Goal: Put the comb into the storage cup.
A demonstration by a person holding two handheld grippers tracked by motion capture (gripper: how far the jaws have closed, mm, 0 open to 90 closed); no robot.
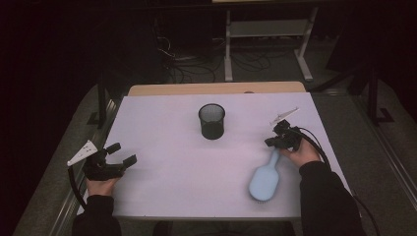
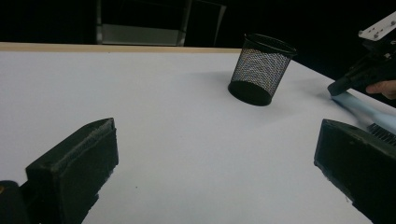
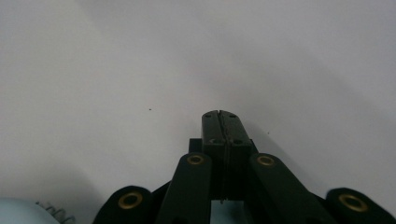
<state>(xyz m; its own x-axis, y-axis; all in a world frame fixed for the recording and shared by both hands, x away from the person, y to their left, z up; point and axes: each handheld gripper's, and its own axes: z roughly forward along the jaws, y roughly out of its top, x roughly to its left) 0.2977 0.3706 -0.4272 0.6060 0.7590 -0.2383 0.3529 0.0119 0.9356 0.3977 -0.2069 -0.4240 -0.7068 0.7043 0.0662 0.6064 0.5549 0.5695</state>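
A light-blue hairbrush (image 1: 264,181) lies on the white table cover, its handle pointing away from the person toward my right gripper (image 1: 272,143). In the right gripper view the right gripper (image 3: 219,115) has its pads pressed flat together over bare table, with nothing seen between them. A sliver of pale blue shows under its body, and the brush head (image 3: 18,212) sits at the lower left. From the left gripper view, the right gripper (image 2: 334,88) touches the end of the brush handle (image 2: 359,107). My left gripper (image 1: 123,153) (image 2: 217,128) rests wide open at the table's left, holding nothing.
A black mesh cup (image 1: 212,120) (image 2: 261,70) stands upright at the table's middle back. The white cover (image 1: 172,172) ends at a wooden strip (image 1: 216,88) at the far edge. Beyond it are cables on the floor and a metal frame (image 1: 268,29).
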